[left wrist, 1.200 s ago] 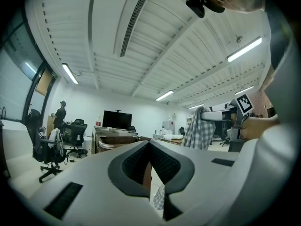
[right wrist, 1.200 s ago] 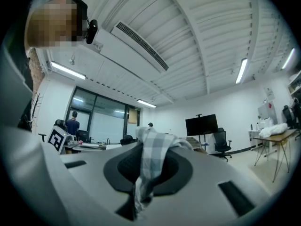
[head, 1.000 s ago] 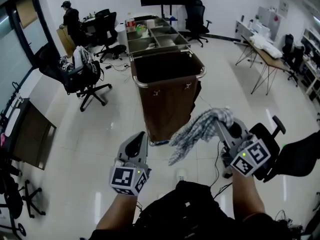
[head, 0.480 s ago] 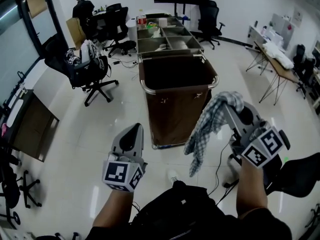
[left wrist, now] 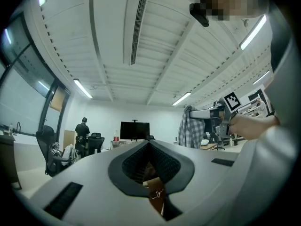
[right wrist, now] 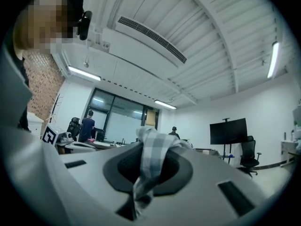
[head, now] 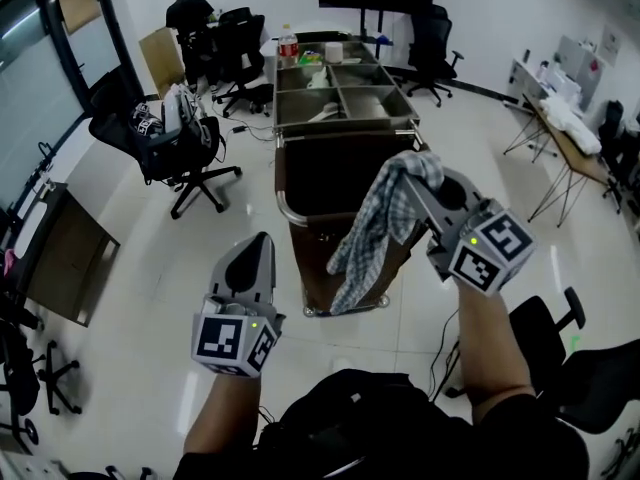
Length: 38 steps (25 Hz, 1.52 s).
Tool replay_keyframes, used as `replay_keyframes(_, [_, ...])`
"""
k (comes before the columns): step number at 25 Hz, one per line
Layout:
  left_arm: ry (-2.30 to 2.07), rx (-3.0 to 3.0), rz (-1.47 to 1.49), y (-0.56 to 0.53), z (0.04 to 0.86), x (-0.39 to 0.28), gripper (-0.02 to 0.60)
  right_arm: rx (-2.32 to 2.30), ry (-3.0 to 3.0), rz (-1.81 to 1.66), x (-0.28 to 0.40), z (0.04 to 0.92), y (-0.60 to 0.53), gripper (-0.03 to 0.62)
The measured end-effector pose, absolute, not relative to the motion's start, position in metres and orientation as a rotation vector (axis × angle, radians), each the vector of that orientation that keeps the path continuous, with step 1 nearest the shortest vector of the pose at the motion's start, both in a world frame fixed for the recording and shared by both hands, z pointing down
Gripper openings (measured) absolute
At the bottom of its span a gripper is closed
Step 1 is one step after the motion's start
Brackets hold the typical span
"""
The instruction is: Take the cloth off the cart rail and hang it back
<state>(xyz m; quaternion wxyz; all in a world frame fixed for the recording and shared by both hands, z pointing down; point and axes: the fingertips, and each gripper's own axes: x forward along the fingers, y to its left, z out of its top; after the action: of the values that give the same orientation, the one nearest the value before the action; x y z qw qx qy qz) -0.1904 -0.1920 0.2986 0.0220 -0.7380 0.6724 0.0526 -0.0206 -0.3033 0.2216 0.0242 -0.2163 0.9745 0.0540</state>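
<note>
A grey-and-white checked cloth (head: 372, 226) hangs from my right gripper (head: 415, 171), which is shut on its top fold. It dangles over the near right part of the cart's brown bag (head: 325, 258), in front of the metal rail (head: 284, 211). In the right gripper view the cloth (right wrist: 149, 161) is bunched between the jaws of that gripper (right wrist: 148, 147). My left gripper (head: 256, 253) is shut and holds nothing, low and to the left of the cart. The left gripper view looks along the left gripper (left wrist: 149, 147) toward the hanging cloth (left wrist: 189, 128) at the right.
Steel compartments with bottles and items (head: 340, 88) top the cart's far half. Office chairs (head: 175, 133) stand at the left, and a person (head: 190, 13) at the back left. A dark panel (head: 55, 258) leans at the left. There is a table (head: 565, 133) at the right and a black chair (head: 560, 353) near right.
My right gripper has carried the cloth up and leftward, from beside the cart's right side to over its near edge. The cart now looks nearer. The left gripper stayed low and shut.
</note>
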Motion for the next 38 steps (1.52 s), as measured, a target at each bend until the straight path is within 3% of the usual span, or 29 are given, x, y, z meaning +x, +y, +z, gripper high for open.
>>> replay_keyframes(15, [2.329, -2.071, 0.113, -0.240, 0.317, -0.239, 0.000, -0.491, 3.271, 0.152, -0.119, 0.305, -0.467, 0.051])
replay_keyframes(24, [2.373, -2.049, 0.074, -0.278, 0.324, -0.249, 0.000, -0.292, 3.485, -0.120, -0.154, 0.388, -0.519, 0.086])
replay_keyframes(26, [2.378, -2.054, 0.070, -0.286, 0.327, -0.253, 0.000, -0.234, 3.531, -0.236, -0.156, 0.407, -0.523, 0.134])
replay_keyframes(30, [2.369, -2.083, 0.057, -0.300, 0.331, -0.251, 0.000, -0.133, 3.612, -0.337, -0.152, 0.435, -0.519, 0.318])
replay_keyframes(31, [2.362, -2.093, 0.055, -0.302, 0.333, -0.249, 0.000, -0.099, 3.631, -0.341, -0.150, 0.440, -0.515, 0.395])
replay_keyframes(32, [2.355, -2.105, 0.053, -0.305, 0.334, -0.246, 0.000, -0.078, 3.655, -0.335, -0.147, 0.444, -0.511, 0.520])
replay_keyframes(33, [2.348, -2.117, 0.053, -0.308, 0.335, -0.243, 0.000, -0.070, 3.683, -0.322, -0.143, 0.448, -0.508, 0.545])
replay_keyframes(38, [2.303, -2.169, 0.072, -0.318, 0.336, -0.231, 0.000, -0.058, 3.721, -0.417, -0.114, 0.454, -0.505, 0.546])
